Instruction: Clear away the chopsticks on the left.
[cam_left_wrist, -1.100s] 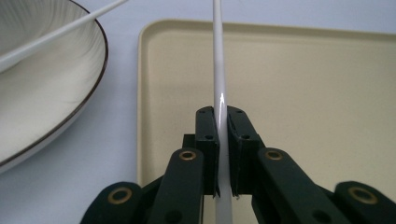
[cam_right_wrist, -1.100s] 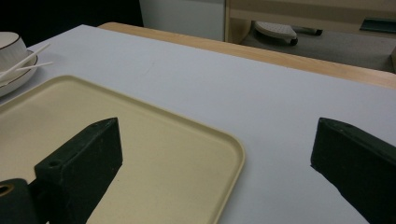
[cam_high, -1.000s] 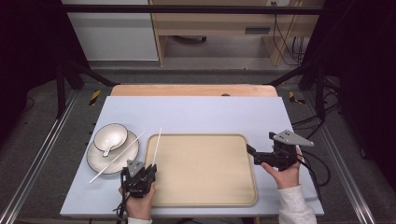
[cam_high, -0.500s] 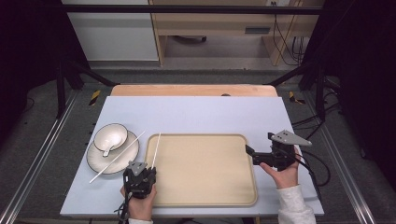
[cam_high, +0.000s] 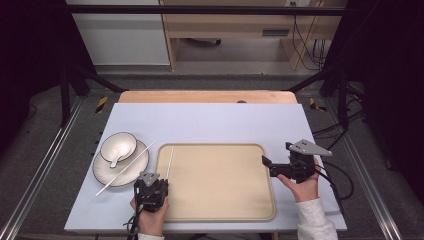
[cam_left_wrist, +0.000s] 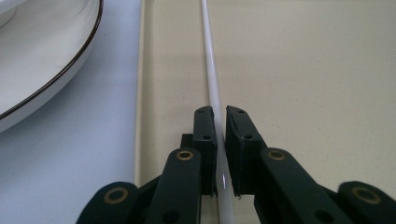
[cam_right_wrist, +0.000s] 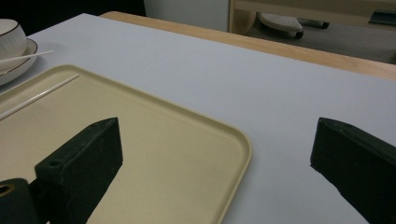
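Observation:
A thin white chopstick (cam_high: 170, 162) lies along the left side of the beige tray (cam_high: 220, 200). My left gripper (cam_high: 159, 182) is shut on its near end, and in the left gripper view the chopstick (cam_left_wrist: 212, 84) runs straight out between the two pads (cam_left_wrist: 220, 114) over the tray (cam_left_wrist: 303, 70). A second chopstick (cam_high: 125, 169) rests across a white plate (cam_high: 107, 177) that carries a bowl (cam_high: 118, 146) with a spoon. My right gripper (cam_high: 275, 157) hovers at the tray's right edge, jaws wide open (cam_right_wrist: 215, 135) with nothing between them.
The plate and bowl sit left of the tray on the pale blue tabletop (cam_high: 225, 120). A wooden strip (cam_high: 205, 96) borders the far edge. Metal rails run along both sides of the table.
The chopstick in the left gripper has drawn slightly toward the person and now lies straighter along the tray's left edge. The right gripper has stayed where it was.

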